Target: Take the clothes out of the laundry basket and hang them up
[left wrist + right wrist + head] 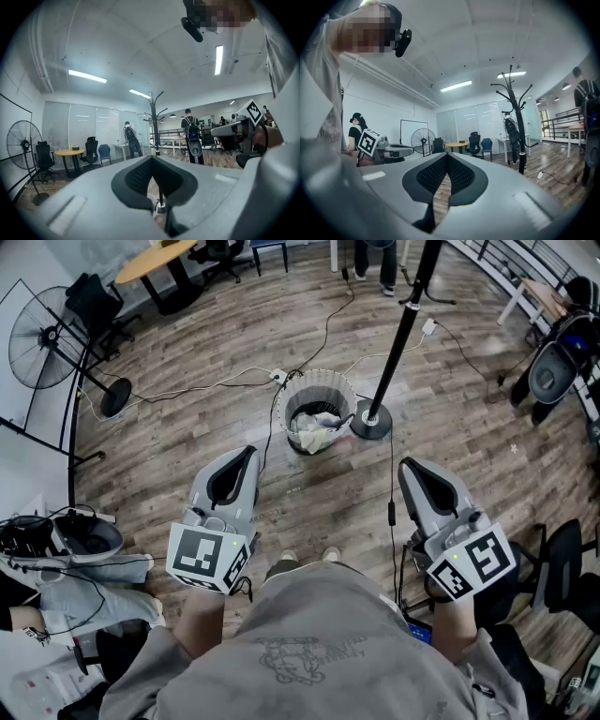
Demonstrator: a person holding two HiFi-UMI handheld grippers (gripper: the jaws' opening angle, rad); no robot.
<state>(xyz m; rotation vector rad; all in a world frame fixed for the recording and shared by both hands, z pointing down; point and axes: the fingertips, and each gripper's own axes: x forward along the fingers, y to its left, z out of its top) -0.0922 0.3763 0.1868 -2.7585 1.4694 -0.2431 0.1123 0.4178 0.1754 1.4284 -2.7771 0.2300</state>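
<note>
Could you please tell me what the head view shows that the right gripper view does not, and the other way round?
Only the head view shows the laundry basket with the clothes in it, and the base of the coat stand. Only the right gripper view shows that stand's hooked top and the ceiling lights. Both show the floor fan, the round table, the stand's pole and the left gripper.

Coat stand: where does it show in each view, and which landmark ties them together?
Head view: coat stand upper centre-right, its base beside the laundry basket.
Left gripper view: coat stand at centre.
Right gripper view: coat stand right of centre.
Shared landmark: standing fan, left of it everywhere.
</note>
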